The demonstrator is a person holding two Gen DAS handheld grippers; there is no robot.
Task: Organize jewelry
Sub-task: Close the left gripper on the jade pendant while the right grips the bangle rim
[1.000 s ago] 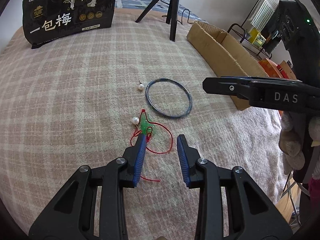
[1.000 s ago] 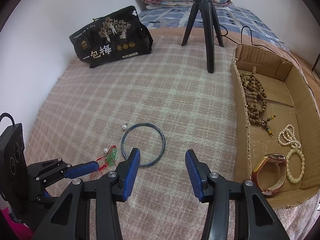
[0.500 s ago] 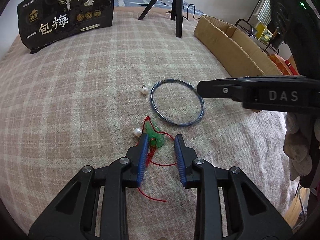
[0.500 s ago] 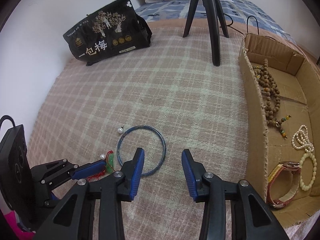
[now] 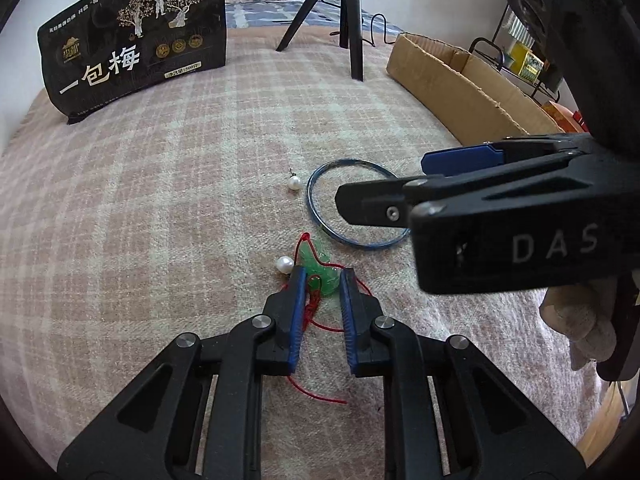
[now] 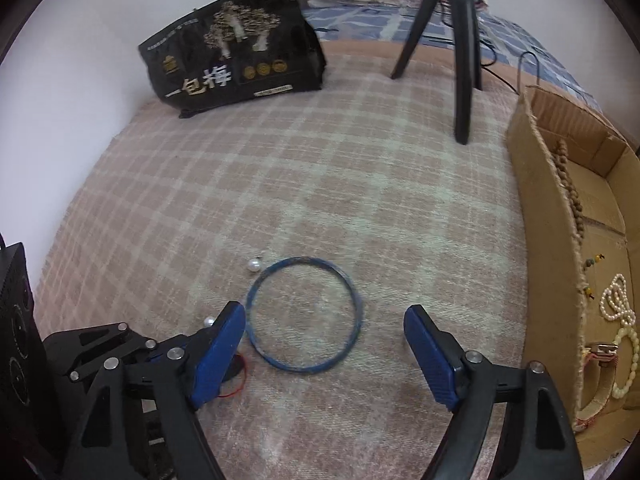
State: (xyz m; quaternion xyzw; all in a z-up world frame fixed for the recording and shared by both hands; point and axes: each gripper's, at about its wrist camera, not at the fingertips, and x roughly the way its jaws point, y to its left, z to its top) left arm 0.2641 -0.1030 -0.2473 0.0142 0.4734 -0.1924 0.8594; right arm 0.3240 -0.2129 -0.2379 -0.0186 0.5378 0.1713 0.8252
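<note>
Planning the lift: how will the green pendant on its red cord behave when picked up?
The green pendant looks small and hard, probably light. Its red cord lies in loose loops, so it will likely dangle and could snag the nearby pearl.

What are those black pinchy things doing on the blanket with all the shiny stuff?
A person is tidying jewelry with two hand-held grippers. The left gripper has its jaws around a green pendant on a red string, not quite squeezed yet. The right gripper hovers wide open over a blue bangle. Two pearl earrings lie loose on the blanket. Bead strings and a watch already sit in the cardboard box.
</note>
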